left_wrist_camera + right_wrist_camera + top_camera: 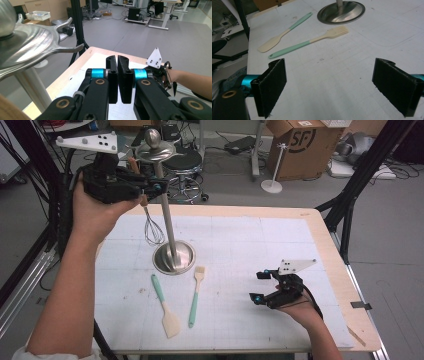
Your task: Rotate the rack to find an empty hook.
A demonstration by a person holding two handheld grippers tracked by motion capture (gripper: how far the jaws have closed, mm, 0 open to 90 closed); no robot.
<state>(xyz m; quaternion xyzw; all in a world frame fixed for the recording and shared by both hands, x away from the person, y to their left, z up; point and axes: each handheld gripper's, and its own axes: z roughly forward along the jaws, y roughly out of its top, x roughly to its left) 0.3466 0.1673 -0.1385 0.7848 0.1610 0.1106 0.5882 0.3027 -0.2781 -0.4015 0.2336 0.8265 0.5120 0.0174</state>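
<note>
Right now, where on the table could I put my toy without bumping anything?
The far right part of the white mat, beyond the right gripper, is bare. So is the near left corner, left of the spatula. It is crowded around the stand, whisk and brush.

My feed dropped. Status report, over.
Left hand-held gripper shut on whisk handle, raised beside the rack hooks. Right hand-held gripper open, low over table. Brush and spatula lying flat.

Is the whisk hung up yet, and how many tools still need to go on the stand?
Not quite done. The whisk dangles beside the stand, its handle near the left gripper, whose jaws look closed up by the hooks. The spatula and brush lie on the table. The right gripper rests open.
</note>
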